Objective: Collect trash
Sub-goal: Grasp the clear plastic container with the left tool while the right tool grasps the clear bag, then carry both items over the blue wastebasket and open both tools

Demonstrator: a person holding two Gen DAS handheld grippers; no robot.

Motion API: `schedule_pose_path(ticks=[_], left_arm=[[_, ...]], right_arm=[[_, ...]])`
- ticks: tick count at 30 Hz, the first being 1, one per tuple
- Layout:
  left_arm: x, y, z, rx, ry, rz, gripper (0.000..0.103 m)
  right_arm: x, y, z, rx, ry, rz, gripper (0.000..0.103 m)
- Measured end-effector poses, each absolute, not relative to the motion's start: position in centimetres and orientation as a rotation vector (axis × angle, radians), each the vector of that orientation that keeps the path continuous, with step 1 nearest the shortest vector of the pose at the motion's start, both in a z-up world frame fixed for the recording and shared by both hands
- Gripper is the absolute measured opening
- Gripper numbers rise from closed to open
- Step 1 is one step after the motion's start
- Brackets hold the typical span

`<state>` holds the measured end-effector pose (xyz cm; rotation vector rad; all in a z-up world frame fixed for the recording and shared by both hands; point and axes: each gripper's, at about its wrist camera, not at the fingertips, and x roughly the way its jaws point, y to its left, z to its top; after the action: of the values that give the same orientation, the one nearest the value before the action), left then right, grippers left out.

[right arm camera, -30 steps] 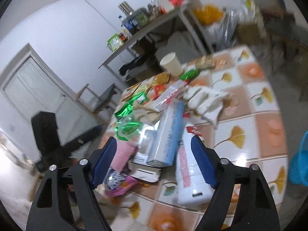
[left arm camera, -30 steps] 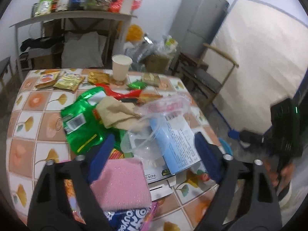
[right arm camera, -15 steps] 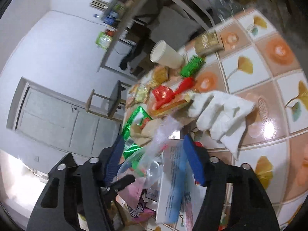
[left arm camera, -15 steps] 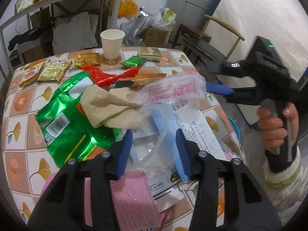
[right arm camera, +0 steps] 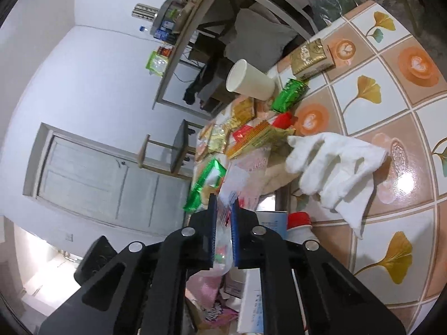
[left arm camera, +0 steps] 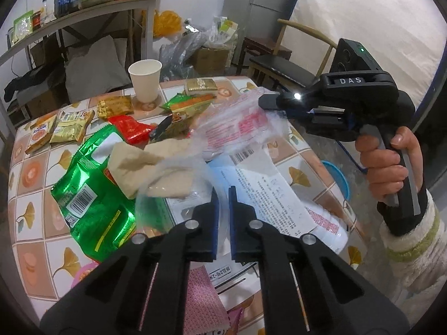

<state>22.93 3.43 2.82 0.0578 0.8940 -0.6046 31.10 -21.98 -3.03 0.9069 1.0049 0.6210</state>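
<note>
A pile of trash covers the tiled table [left arm camera: 30, 167]. My left gripper [left arm camera: 222, 195] is shut on the thin rim of a clear plastic container [left arm camera: 173, 178], which lies over a green snack bag [left arm camera: 89, 192] and a brown paper napkin [left arm camera: 139, 162]. My right gripper [right arm camera: 224, 203] is shut on a clear plastic bag [right arm camera: 251, 167] with red print. In the left wrist view that same bag [left arm camera: 237, 122] stretches from the pile to the right gripper [left arm camera: 262, 102], held by a hand in a white sleeve. A white labelled bottle [left arm camera: 279, 192] lies under both.
A paper cup [left arm camera: 145, 79] stands at the far side among small snack wrappers [left arm camera: 69, 125]. A crumpled white tissue [right arm camera: 335, 167] lies on the tiles right of the pile, a pink cloth [left arm camera: 204, 301] at the near edge. A blue basket [left arm camera: 339, 178] and a chair [left arm camera: 279, 64] stand beside the table.
Both grippers went from wide open to shut. The left closed on the clear container's rim. The right swung in over the pile, rolled, and closed on the clear printed bag.
</note>
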Motion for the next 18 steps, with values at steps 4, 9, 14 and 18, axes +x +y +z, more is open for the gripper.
schedule_pose_path(ticks=[4, 9, 14, 18], left_arm=[[22.2, 4.0, 4.3, 0.021, 0.870, -0.611, 0.005], [20.6, 4.5, 7.1, -0.036, 0.833, -0.636, 0.005], [19.0, 2.7, 9.5, -0.084, 0.807, -0.700, 0.005], [18.2, -1.5, 10.3, -0.074, 0.816, -0.776, 0.005]], right_arm=[[30.1, -22.5, -1.5, 0.927, 0.966, 0.653, 0.007], [28.2, -23.6, 0.7, 0.941, 0.917, 0.698, 0.006], [24.0, -27.0, 3.5, 0.922, 0.814, 0.686, 0.006], [19.4, -31.8, 5.1, 0.900, 0.725, 0.599, 0.006]])
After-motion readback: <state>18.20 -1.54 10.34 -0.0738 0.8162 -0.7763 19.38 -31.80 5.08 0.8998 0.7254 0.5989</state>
